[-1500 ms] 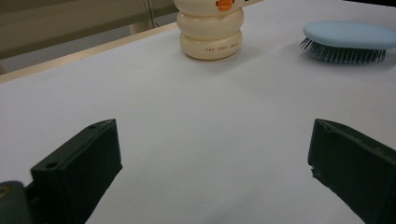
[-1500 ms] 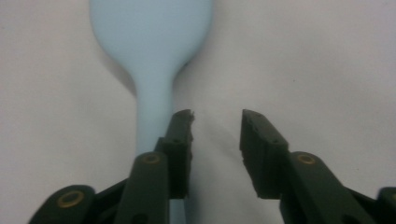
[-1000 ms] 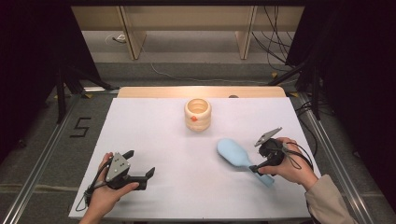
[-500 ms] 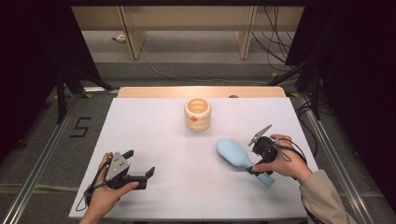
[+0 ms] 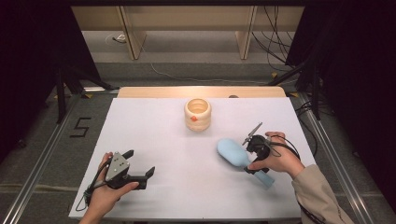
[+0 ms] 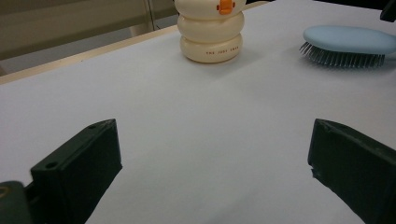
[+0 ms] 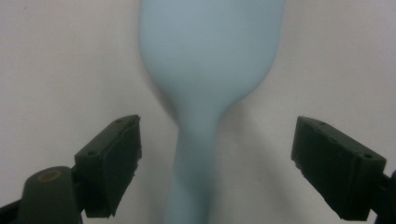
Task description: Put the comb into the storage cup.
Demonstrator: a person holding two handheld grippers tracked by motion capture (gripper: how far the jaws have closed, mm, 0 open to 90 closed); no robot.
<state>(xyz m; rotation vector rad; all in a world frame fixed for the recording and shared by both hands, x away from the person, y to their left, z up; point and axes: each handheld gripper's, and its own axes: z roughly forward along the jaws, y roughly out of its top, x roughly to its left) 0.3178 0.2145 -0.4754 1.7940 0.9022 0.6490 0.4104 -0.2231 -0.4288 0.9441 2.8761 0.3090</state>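
Moved since the earlier frame: right gripper (image 5: pixel 252 151), now sitting further left and over the brush (image 5: pixel 240 157) handle, where before it was lying off the brush's right side; its jaws have just been opening, with the handle between them and untouched.

Near, lower left of the high view: left gripper (image 5: pixel 135 170), resting on the table (image 5: pixel 154 135) in the person's left hand (image 5: pixel 105 196). Jaws are standing wide apart with bare table between them, as the left gripper view is showing.

Near, lower right of the high view: right hand (image 5: pixel 275 158) holding the right gripper above the brush. In the right gripper view the jaws are standing spread to either side of the pale blue handle (image 7: pixel 194 172), clear gaps on both sides, pads not pressing.

Middle, right of centre: brush, pale blue, lying flat on the table, bristles down, head pointing to upper left and handle running to lower right under the gripper. In the left gripper view it is showing at upper right (image 6: pixel 350 44), bristles visible under the head.

Far, upper centre: cream pot (image 5: pixel 197 113), ringed, with an orange mark on its front, standing upright and well apart from the brush; in the left gripper view it is sitting at top centre (image 6: pixel 212 35).
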